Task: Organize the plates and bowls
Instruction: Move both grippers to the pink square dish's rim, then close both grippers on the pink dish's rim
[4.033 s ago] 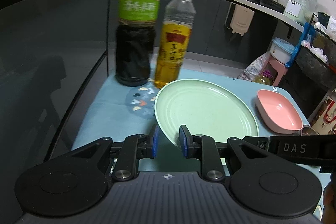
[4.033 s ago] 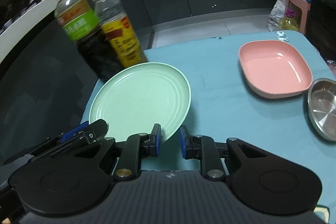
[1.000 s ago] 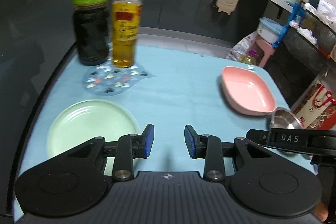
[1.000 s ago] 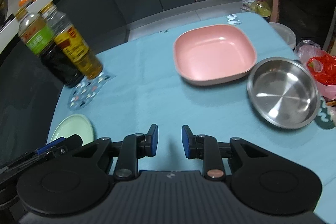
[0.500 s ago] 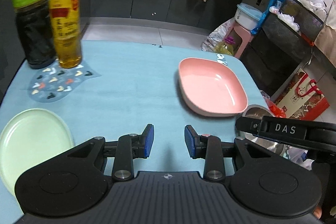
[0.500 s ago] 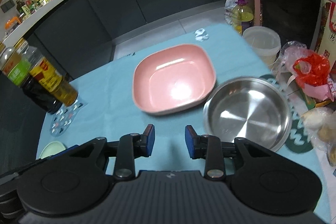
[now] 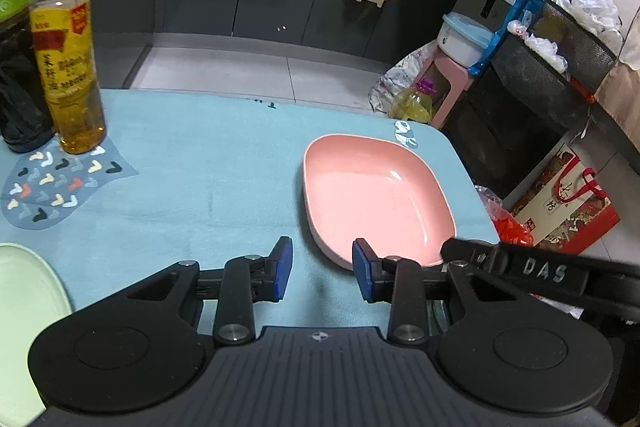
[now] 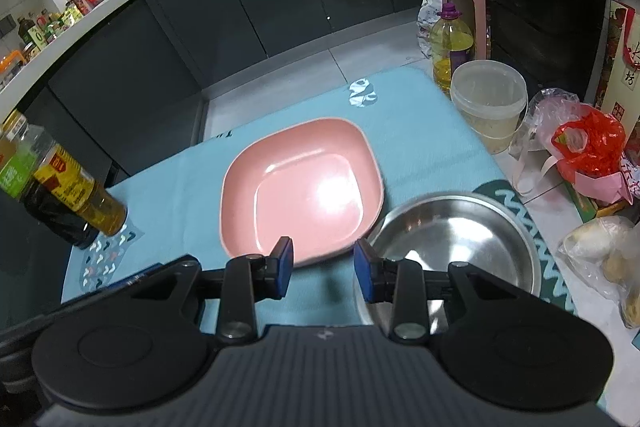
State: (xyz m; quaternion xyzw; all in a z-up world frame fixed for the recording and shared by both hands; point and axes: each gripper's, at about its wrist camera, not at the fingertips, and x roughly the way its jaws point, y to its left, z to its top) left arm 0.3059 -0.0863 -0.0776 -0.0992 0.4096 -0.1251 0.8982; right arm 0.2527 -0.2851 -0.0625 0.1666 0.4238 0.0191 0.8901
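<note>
— Status of the green plate (image 7: 24,311)?
— Released. Four seconds ago both grippers held its near rim beside the bottles; it now lies at the table's near left corner.
— The left gripper (image 7: 322,275)?
— Jaws wider apart, empty, now facing the pink dish (image 7: 376,195).
— The right gripper (image 8: 323,269)?
— Likewise parted, swung right; the steel bowl (image 8: 460,247) now sits directly ahead.
</note>
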